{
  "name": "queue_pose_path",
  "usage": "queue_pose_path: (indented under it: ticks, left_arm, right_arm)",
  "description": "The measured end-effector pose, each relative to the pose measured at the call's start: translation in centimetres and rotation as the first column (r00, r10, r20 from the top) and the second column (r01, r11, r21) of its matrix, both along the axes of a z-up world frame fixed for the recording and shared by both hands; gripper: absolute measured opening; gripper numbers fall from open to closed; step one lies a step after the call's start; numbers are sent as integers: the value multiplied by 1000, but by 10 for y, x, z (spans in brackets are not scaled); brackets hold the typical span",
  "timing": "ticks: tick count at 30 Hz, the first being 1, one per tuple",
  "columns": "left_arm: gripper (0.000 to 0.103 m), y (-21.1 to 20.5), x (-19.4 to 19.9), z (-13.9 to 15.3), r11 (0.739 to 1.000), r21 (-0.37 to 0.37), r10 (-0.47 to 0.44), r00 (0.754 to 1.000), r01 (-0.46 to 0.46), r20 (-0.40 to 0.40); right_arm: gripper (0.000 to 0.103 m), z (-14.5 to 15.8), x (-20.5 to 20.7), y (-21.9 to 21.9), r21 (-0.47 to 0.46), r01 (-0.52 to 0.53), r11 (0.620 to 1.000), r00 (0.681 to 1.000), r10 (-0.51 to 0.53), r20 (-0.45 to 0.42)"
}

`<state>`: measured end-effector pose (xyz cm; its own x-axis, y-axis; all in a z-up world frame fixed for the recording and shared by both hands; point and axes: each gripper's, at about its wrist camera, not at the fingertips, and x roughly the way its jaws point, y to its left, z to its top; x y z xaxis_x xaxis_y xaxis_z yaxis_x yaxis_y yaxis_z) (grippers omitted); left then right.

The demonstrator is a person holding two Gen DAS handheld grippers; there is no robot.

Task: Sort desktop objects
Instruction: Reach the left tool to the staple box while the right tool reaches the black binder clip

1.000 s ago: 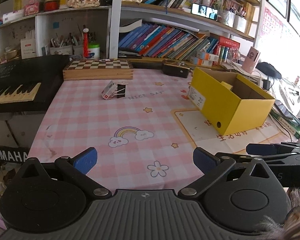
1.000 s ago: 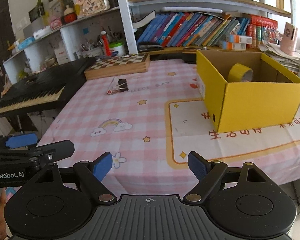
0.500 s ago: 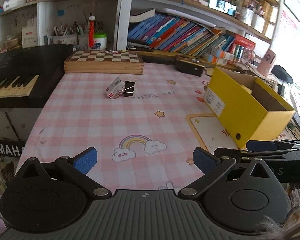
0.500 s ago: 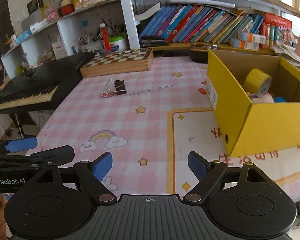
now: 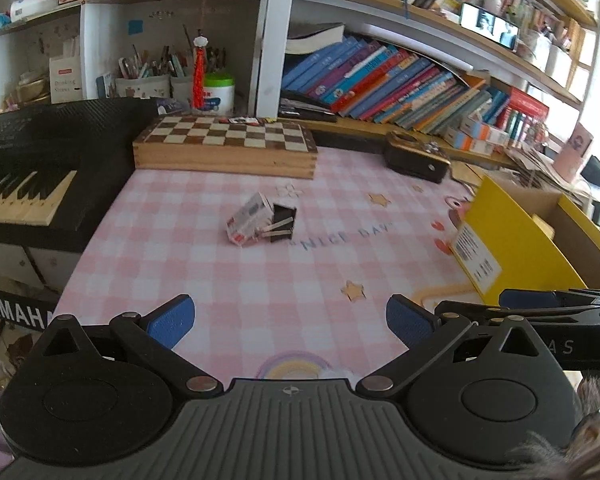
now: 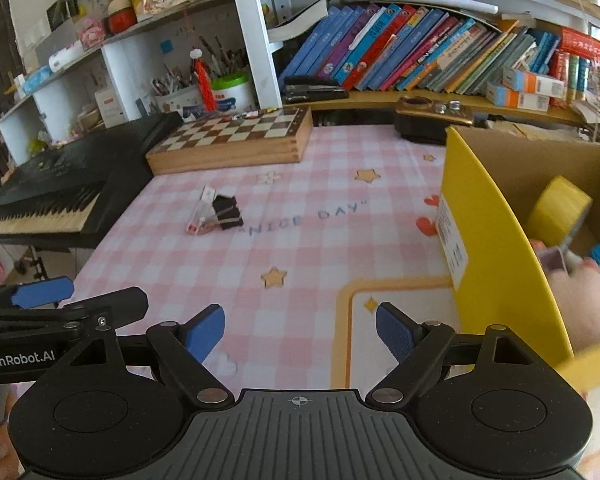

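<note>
A small white box with red print (image 5: pixel 247 218) lies on the pink checked tablecloth (image 5: pixel 204 272), touching a black binder clip (image 5: pixel 282 224) on its right. Both show again in the right wrist view: box (image 6: pixel 201 212), clip (image 6: pixel 228 212). My left gripper (image 5: pixel 290 320) stands open and empty, well short of them. My right gripper (image 6: pixel 300 330) is open and empty too, beside it. A yellow cardboard box (image 6: pixel 488 240) at the right holds a yellow tape roll (image 6: pixel 558 208) and other small items.
A wooden chessboard case (image 5: pixel 224 146) lies at the table's far side, a black case (image 5: pixel 416 158) to its right. A black keyboard (image 5: pixel 28 176) borders the table's left edge. Shelves with books and pen pots stand behind.
Both grippers have moved forward over the table toward the white box and clip, which now look larger and nearer. The jaws have kept the same width.
</note>
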<state>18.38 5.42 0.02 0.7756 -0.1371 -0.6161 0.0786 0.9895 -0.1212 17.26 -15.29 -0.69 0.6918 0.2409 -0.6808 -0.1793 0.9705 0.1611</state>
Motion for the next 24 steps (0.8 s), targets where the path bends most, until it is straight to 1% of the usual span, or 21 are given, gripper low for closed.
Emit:
queue_pose_path:
  ticks: [3, 6, 11, 14, 19, 20, 22, 23, 24]
  left_arm:
    - [103, 1, 16, 2, 1000, 4, 15, 1000, -15, 10]
    - [103, 4, 34, 2, 999, 4, 35, 999, -35, 4]
    - [103, 8, 59, -3, 999, 5, 31, 1000, -31, 3]
    - [100, 13, 74, -8, 999, 9, 37, 999, -37, -9]
    - [99, 21, 97, -16, 998, -33, 59, 997, -60, -43]
    - [98, 23, 102, -18, 997, -40, 63, 997, -65, -48]
    - [90, 25, 111, -22, 996, -47, 71, 996, -74, -59]
    - [83, 27, 116, -25, 995, -51, 78, 994, -81, -70]
    - [79, 28, 121, -27, 994, -60, 85, 993, -90, -81]
  right_arm:
    - [85, 0, 20, 2, 11, -8, 1000, 1000, 8, 7]
    - [85, -1, 38, 5, 10, -17, 1000, 1000, 17, 13]
    - [85, -7, 63, 12, 4, -33, 999, 999, 33, 20]
    - [85, -11, 74, 14, 12, -26, 1000, 1000, 26, 14]
    - [85, -21, 89, 18, 7, -26, 1000, 1000, 26, -8]
    - [85, -24, 92, 19, 4, -30, 1000, 999, 30, -14]
    - [85, -28, 97, 22, -2, -38, 999, 999, 38, -24]
    - [85, -29, 99, 23, -4, -44, 999, 999, 44, -28]
    - [85, -30, 101, 25, -7, -53, 999, 998, 53, -29]
